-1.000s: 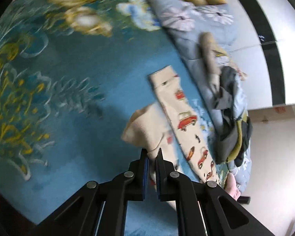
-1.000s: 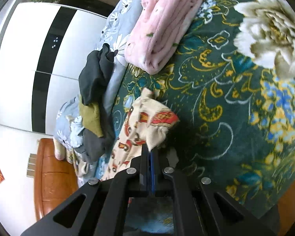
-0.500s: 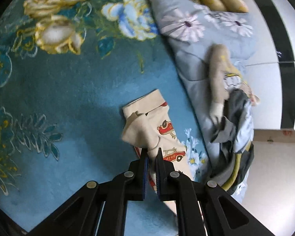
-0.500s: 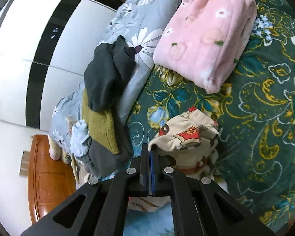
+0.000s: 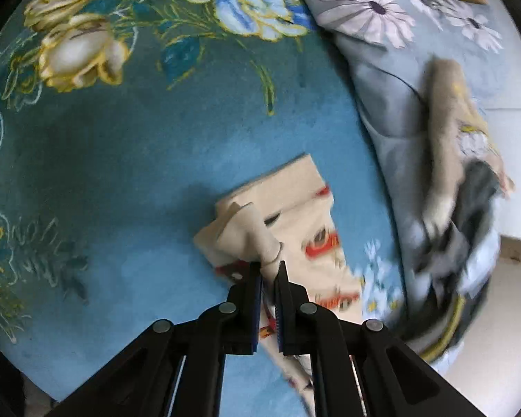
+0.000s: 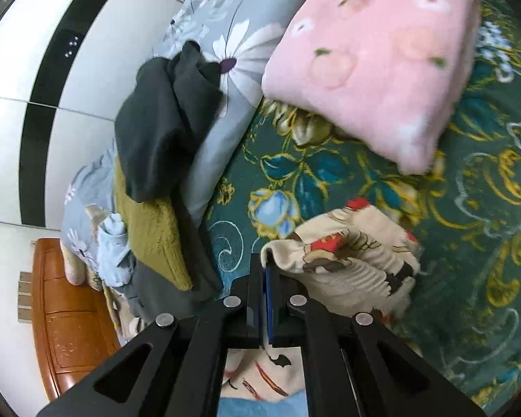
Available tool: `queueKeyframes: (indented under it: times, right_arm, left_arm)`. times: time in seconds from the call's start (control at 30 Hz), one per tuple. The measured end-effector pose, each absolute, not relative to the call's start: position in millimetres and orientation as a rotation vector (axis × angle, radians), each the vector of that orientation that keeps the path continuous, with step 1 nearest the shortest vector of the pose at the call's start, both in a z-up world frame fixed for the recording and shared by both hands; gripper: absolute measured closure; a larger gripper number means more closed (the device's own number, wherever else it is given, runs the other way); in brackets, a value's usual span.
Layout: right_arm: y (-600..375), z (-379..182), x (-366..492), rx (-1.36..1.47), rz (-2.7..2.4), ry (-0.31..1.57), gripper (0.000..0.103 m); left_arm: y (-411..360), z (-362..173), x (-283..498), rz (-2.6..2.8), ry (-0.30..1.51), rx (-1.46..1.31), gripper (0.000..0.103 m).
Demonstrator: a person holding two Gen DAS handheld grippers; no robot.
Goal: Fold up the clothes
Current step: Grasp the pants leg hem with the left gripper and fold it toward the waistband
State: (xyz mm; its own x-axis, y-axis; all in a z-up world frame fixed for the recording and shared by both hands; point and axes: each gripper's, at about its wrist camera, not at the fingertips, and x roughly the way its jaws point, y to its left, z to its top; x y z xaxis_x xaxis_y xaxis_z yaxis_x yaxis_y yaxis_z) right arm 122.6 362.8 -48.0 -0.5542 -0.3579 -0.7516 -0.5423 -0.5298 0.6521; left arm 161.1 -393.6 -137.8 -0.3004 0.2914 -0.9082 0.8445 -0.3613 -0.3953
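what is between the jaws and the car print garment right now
Nothing. Both grippers are already shut on the car print garment: the left gripper pinches a cream fold, the right gripper an edge. The bedspread beside it looks bare.

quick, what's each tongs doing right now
left tongs: shut on the cream car-print cotton garment
right tongs: shut on the same garment

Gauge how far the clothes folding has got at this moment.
Done: the pink fleece garment lies folded on the bedspread. In hand: both the left gripper and right gripper are shut on the cream car-print garment, partway folded over. Left: the heap of dark and olive clothes by the floral quilt.
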Motion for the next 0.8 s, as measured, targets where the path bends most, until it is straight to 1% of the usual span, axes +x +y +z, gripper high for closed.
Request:
queueKeyframes:
  times: [0.13, 0.27, 0.37, 0.4, 0.43, 0.47, 0.5, 0.57, 0.67, 0.7, 0.73, 0.77, 0.8]
  right_arm:
    - [359, -53, 97, -1.447, 2.207, 1.424, 0.102]
    - [357, -59, 82, -1.447, 2.189, 1.411, 0.102]
    - [356, -67, 76, -1.457, 2.162, 1.401, 0.102]
    - [355, -70, 75, -1.464, 2.155, 1.396, 0.102]
    - [355, -72, 74, -1.470, 2.152, 1.388, 0.102]
    - [354, -74, 74, -1.473, 2.152, 1.384, 0.100]
    - [354, -76, 74, -1.475, 2.151, 1.383, 0.100]
    - [354, -79, 74, -1.475, 2.145, 1.387, 0.099]
    - [354, -81, 74, -1.474, 2.149, 1.402, 0.099]
    - [354, -80, 75, -1.477, 2.152, 1.403, 0.095]
    - [354, -78, 76, -1.478, 2.169, 1.410, 0.079]
    - [354, -74, 78, -1.480, 2.195, 1.420, 0.057]
    - [354, -71, 81, -1.481, 2.221, 1.430, 0.050]
  left_arm:
    - [-395, -146, 129, -1.735, 1.378, 1.522, 0.096]
    - [-403, -173, 111, -1.703, 1.417, 1.519, 0.095]
    - [-408, -184, 107, -1.760, 1.494, 1.486, 0.091]
    - [-410, -181, 110, -1.790, 1.533, 1.463, 0.082]
    - [-412, -178, 115, -1.823, 1.569, 1.435, 0.076]
    - [-415, -174, 120, -1.856, 1.605, 1.405, 0.062]
    - [-417, -170, 124, -1.888, 1.640, 1.375, 0.052]
    - [-420, -160, 140, -1.933, 1.604, 1.346, 0.048]
    - [-421, -147, 165, -1.979, 1.508, 1.322, 0.045]
    - [-420, -149, 172, -1.971, 1.487, 1.333, 0.045]
    - [-419, -153, 180, -1.958, 1.476, 1.347, 0.045]
    - [-417, -160, 185, -1.938, 1.485, 1.362, 0.045]
    - [-415, -167, 190, -1.914, 1.505, 1.375, 0.045]
